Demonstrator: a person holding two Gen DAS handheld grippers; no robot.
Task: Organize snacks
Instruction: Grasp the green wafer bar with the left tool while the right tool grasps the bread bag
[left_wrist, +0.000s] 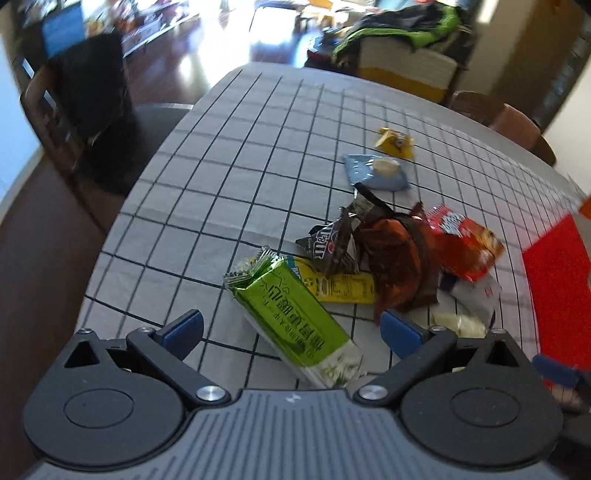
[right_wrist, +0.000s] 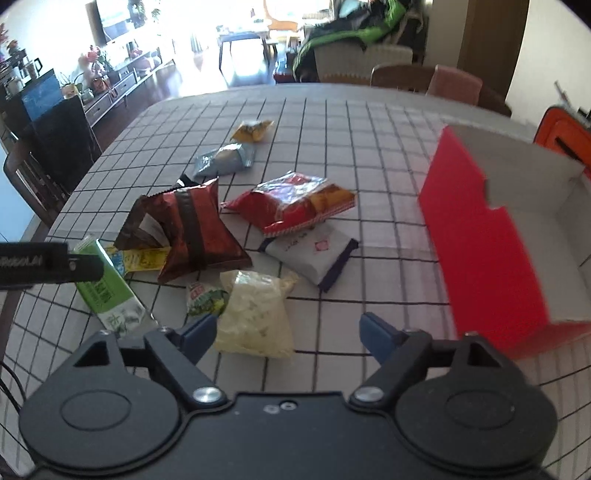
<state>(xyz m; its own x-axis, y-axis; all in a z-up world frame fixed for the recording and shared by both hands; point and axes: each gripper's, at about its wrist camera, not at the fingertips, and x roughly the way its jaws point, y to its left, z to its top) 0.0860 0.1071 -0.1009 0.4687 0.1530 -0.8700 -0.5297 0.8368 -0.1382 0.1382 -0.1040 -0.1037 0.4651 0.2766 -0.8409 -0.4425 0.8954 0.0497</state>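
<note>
A pile of snack packets lies on the checked tablecloth (left_wrist: 221, 177). My left gripper (left_wrist: 291, 328) is open, its jaws either side of a green packet (left_wrist: 291, 314). Beyond it lie a yellow stick packet (left_wrist: 347, 288), a brown-orange bag (left_wrist: 399, 254) and a red bag (left_wrist: 461, 240). My right gripper (right_wrist: 286, 330) is open above a pale translucent bag (right_wrist: 255, 314). The right wrist view also shows the green packet (right_wrist: 107, 291), the brown bag (right_wrist: 195, 229), the red bag (right_wrist: 295, 203), a white packet (right_wrist: 314, 254) and an open red box (right_wrist: 491, 243) at the right.
A blue packet (right_wrist: 225, 158) and a small yellow packet (right_wrist: 253, 130) lie farther back. Chairs (right_wrist: 458, 85) stand round the table. The left gripper's body (right_wrist: 44, 262) shows at the left edge of the right wrist view. An orange object (right_wrist: 565, 133) stands behind the box.
</note>
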